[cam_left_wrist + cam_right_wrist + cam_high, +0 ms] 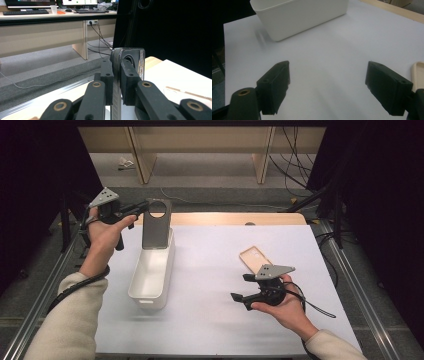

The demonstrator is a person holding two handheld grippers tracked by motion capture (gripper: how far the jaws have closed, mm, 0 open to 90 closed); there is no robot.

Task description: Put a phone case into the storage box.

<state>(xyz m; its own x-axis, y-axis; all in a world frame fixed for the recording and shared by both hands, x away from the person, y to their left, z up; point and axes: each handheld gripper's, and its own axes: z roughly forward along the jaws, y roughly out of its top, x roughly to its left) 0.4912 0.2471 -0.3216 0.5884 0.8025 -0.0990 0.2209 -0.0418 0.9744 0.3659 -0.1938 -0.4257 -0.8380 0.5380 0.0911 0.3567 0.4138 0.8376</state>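
The left gripper point(141, 209) pinches a grey phone case with a round cutout point(156, 224) upright above the white rectangular plastic bin point(150, 275). The right gripper point(241, 288), jaws spread, hovers beside a beige phone case point(253, 258) lying flat on the white table point(215, 270).

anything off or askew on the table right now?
Nothing damaged or spilled. The grey phone case stands upright over the white bin's far end because the left claw is shut on it. The beige case lies flat beside the open right claw.
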